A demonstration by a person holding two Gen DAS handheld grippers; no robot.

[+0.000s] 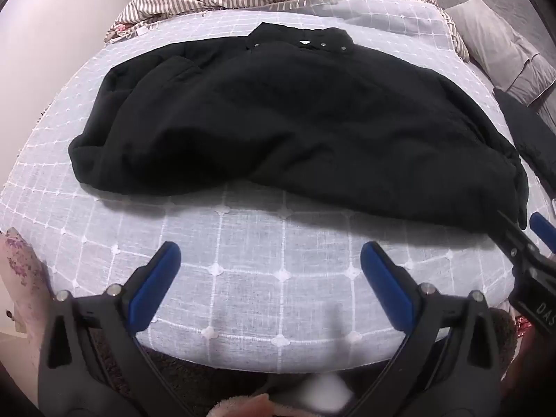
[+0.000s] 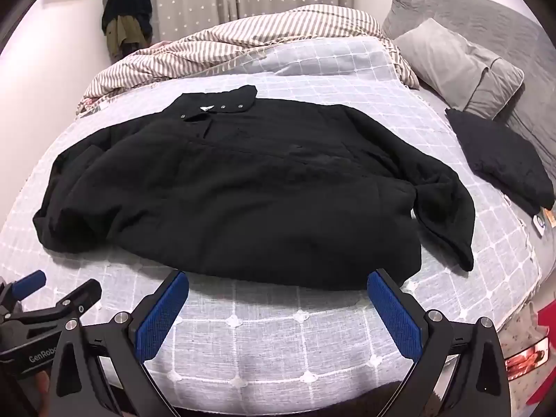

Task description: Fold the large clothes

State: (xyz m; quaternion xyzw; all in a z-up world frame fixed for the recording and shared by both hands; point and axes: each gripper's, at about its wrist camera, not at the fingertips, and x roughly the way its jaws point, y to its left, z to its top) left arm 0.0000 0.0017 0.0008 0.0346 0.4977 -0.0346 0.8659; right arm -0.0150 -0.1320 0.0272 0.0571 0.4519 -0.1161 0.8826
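A large black jacket [image 1: 285, 121] [image 2: 236, 191] lies spread on the bed, collar with metal snaps at the far side, one sleeve folded across its body. My left gripper [image 1: 271, 260] hovers open over the bedspread, short of the jacket's near hem, nothing between its blue pads. My right gripper [image 2: 278, 288] is open too, its fingertips just at the hem's near edge without pinching it. The right gripper [image 1: 535, 239] also shows at the right edge of the left wrist view, and the left gripper [image 2: 52, 288] at the lower left of the right wrist view.
The bed carries a pale blue checked bedspread [image 2: 278, 340]. A striped duvet [image 2: 243, 41] is bunched at the far side. Grey pillows [image 2: 462, 66] and a folded dark garment [image 2: 500, 160] lie on the right. Clothes hang on the wall [image 2: 127, 17] at the back left.
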